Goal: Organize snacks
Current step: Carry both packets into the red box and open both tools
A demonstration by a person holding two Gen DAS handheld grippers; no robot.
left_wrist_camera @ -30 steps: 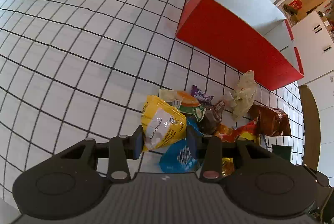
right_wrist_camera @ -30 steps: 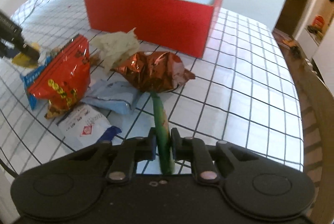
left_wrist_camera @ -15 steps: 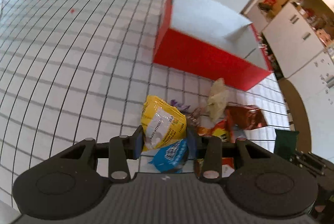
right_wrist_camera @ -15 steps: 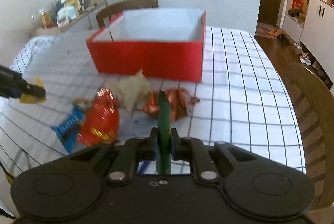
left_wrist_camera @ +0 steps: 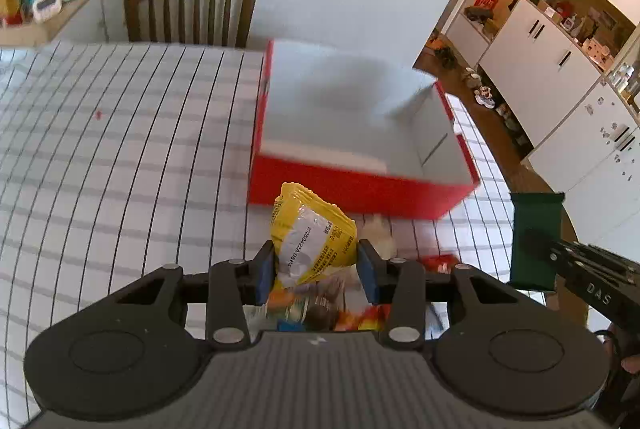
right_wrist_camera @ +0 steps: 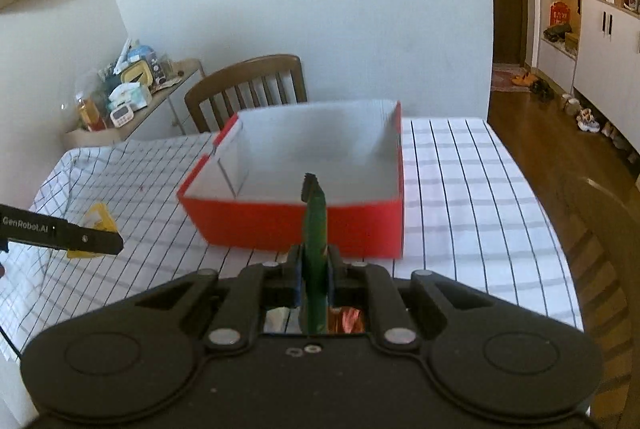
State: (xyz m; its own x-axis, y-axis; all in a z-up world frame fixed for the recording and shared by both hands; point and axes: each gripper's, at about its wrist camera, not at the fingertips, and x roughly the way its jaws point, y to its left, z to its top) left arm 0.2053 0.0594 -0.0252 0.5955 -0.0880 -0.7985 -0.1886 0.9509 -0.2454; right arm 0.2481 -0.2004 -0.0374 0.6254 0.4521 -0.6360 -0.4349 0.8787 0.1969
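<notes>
Kitchen-dining room, table [right_wrist_camera: 460, 165] covered in a checked cloth, wooden chair [right_wrist_camera: 248, 85] at the far side. A red box [right_wrist_camera: 296, 225], open-topped with nothing seen inside, is placed mid-table, straight ahead of both grippers. A yellow snack packet [left_wrist_camera: 312, 237] is clamped in the left gripper [left_wrist_camera: 316, 269], jaws part-open around it, long axis pointing up toward the box's near wall. A thin green packet [right_wrist_camera: 314, 229] is pinched edge-on in the right gripper [right_wrist_camera: 314, 277], jaws nearly shut, its tip over the box's near rim. The right gripper is judged the nearer to the box. Loose snacks [left_wrist_camera: 360, 313] are left below the left gripper, short of the box. Only the near wall stands in the way.
</notes>
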